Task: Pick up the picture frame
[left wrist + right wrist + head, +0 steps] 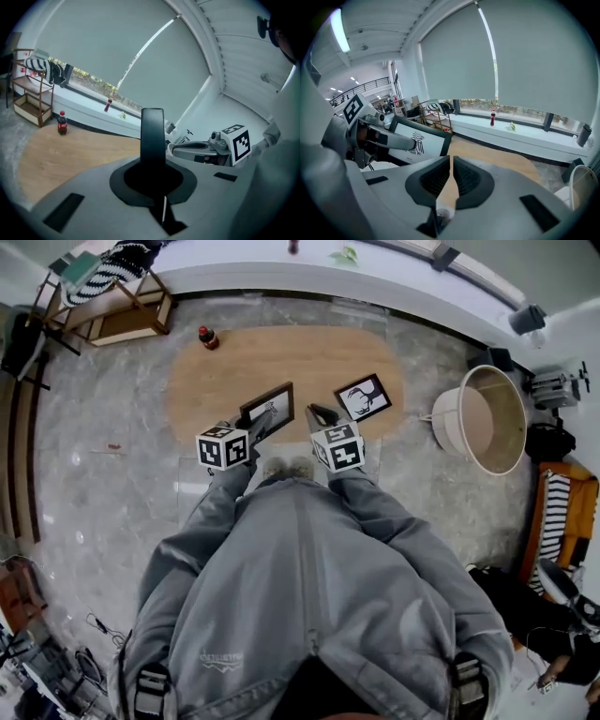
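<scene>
In the head view my left gripper (pixel 257 426) is shut on the lower edge of a dark picture frame (pixel 269 407) with a bird print, holding it above the oval wooden table (pixel 281 357). In the left gripper view the frame (pixel 152 124) stands edge-on between the closed jaws of the left gripper (pixel 153 143). The right gripper view shows the frame's printed face (pixel 423 140) to the left. My right gripper (pixel 315 414) hovers beside it, shut with nothing in it (pixel 451 161). A second frame (pixel 363 397) with a deer print lies on the table.
A cola bottle (pixel 207 337) stands at the table's far left end. A large white round tub (pixel 487 418) sits on the floor to the right. A wooden shelf unit (pixel 117 310) is at the far left, by the long window sill (pixel 520 133).
</scene>
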